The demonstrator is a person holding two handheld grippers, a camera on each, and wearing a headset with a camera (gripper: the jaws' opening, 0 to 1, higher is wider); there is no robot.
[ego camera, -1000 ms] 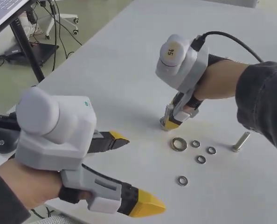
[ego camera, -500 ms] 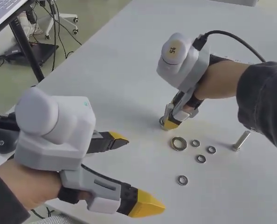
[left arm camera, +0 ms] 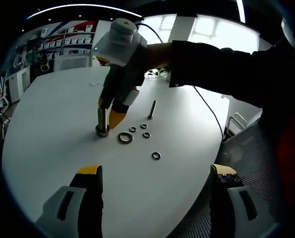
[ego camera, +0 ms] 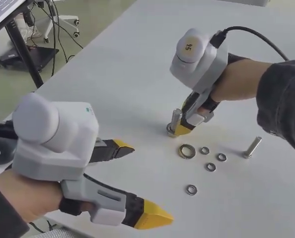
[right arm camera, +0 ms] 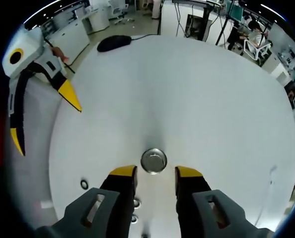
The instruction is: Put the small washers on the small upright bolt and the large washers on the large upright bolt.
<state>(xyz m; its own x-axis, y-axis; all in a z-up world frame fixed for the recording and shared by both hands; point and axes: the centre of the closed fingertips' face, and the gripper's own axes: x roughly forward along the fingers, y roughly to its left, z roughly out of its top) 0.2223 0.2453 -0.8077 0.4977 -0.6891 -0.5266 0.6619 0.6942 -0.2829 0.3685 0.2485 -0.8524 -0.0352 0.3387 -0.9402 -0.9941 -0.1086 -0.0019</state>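
The right gripper (right arm camera: 156,172) points down, jaws slightly apart and empty, tips just beside the upright large bolt (ego camera: 174,120) on the table (ego camera: 112,74). The left gripper (ego camera: 141,182) hangs spread wide and empty. One large washer (ego camera: 186,151) and four small washers (ego camera: 210,167) lie near that bolt, the small bolt (ego camera: 252,147) on its side.

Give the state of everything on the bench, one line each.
Large bolt, upright.
Small bolt, lying on its side.
Large washer, flat, loose.
Small washers, four, flat, loose.
Left tongs, open, empty.
Right tongs, open, empty.
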